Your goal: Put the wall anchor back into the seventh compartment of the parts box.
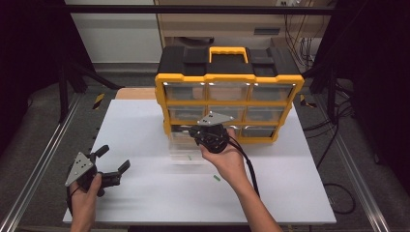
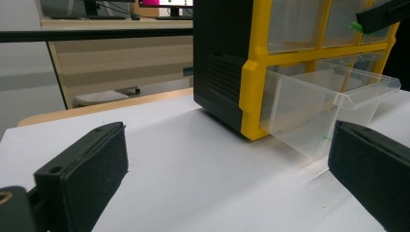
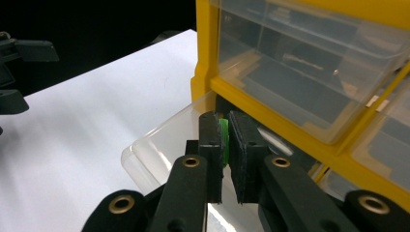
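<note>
A yellow and black drawer organizer (image 1: 229, 76) stands at the back of the white table (image 1: 145, 193). Its bottom-left clear drawer (image 1: 186, 151) is pulled out, as the left gripper view also has it (image 2: 338, 92). My right gripper (image 3: 225, 121) hovers over that open drawer (image 3: 159, 140), shut on a small flat green piece (image 3: 224, 140). From above, the right gripper (image 1: 197, 133) sits just in front of the bottom row. My left gripper (image 1: 115, 157) rests near the table's front left, open with nothing between its jaws (image 2: 227, 159).
A second small green piece (image 1: 216, 178) lies loose on the table by the right wrist. Another green speck (image 1: 189, 157) shows in the drawer. Metal rails (image 1: 43, 159) run along both sides of the table.
</note>
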`<state>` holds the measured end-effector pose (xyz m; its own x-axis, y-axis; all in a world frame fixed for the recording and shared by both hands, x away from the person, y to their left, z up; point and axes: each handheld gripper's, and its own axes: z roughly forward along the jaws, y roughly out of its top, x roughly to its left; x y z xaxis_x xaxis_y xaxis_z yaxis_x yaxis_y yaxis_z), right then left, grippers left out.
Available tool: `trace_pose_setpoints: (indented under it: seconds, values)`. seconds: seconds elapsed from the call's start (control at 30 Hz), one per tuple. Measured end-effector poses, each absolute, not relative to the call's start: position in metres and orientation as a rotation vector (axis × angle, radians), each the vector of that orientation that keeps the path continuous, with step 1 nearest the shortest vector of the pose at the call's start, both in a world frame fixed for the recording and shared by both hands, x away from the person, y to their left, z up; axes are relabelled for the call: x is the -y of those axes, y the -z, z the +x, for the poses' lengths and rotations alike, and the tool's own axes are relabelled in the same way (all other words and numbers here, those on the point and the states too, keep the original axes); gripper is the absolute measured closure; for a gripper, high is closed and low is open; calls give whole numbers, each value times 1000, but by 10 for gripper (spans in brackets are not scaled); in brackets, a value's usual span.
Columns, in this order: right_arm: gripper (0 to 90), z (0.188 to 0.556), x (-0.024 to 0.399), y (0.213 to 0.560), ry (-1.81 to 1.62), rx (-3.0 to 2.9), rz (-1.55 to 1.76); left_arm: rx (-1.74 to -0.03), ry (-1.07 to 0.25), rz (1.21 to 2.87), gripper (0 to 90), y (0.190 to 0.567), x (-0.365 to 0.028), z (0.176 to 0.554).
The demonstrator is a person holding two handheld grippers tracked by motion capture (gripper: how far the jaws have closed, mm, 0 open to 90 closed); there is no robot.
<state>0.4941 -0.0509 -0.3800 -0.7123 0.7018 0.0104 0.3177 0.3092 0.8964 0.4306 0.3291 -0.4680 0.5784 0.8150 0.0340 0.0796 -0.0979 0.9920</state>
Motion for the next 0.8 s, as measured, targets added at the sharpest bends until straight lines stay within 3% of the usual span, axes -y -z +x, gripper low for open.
trace_pose_setpoints:
  seconds: [0.43, 0.67, 0.8]
  values:
    - [835, 497, 48, 387, -1337, -2232, 925, -778, -736, 1565, 4, 468, -329, 431]
    - [653, 496, 51, 385, -1356, -2214, 939, -779, -736, 1563, 3, 468, -330, 431]
    - [506, 492, 55, 382, -1338, -2210, 945, -778, -736, 1563, 3, 468, -330, 430]
